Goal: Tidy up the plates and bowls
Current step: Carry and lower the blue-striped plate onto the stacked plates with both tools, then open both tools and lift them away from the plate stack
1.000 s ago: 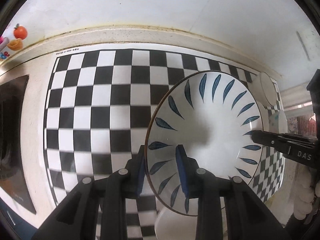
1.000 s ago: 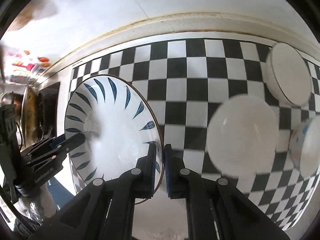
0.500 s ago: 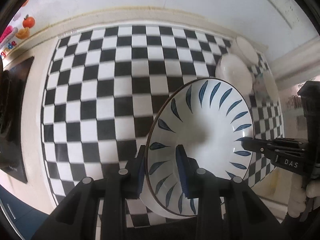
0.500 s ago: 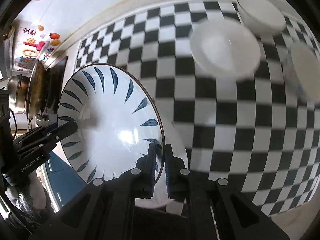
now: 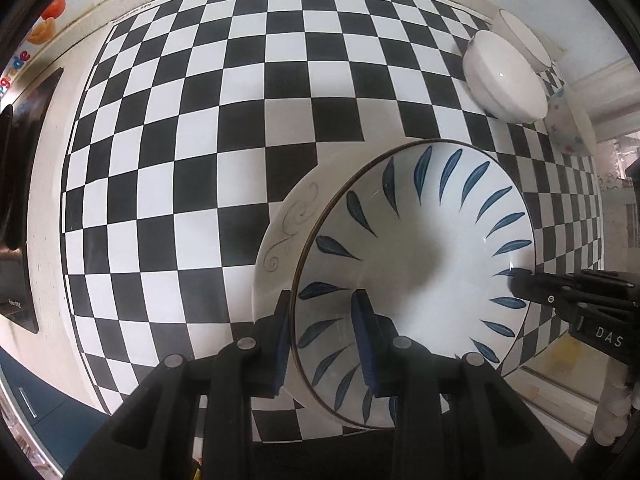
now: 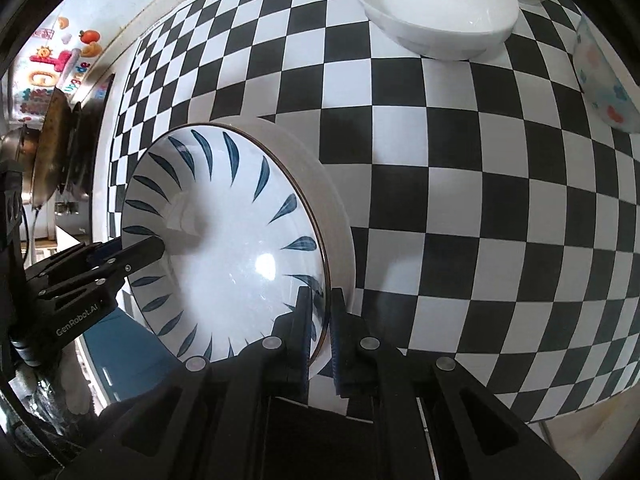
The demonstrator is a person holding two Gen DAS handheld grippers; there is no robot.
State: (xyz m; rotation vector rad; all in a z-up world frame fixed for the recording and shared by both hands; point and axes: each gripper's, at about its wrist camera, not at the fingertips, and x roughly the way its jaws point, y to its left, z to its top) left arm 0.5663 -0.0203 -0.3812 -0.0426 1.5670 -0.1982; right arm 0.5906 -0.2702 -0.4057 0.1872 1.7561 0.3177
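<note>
A white plate with blue leaf marks is held by both grippers at opposite rims. My left gripper is shut on its near rim; it also shows at the plate's far rim in the right wrist view. My right gripper is shut on the other rim and shows in the left wrist view. Under the plate lies a white plate with a grey swirl pattern on the checkered mat. The blue-leaf plate is just over it.
A white bowl, a second white bowl behind it and a flower-patterned bowl stand at the mat's far right. A black stove top and pans are to the left.
Both grippers have carried the blue-leaf plate down toward the mat, over the swirl-patterned plate. The mat and bowls look closer.
</note>
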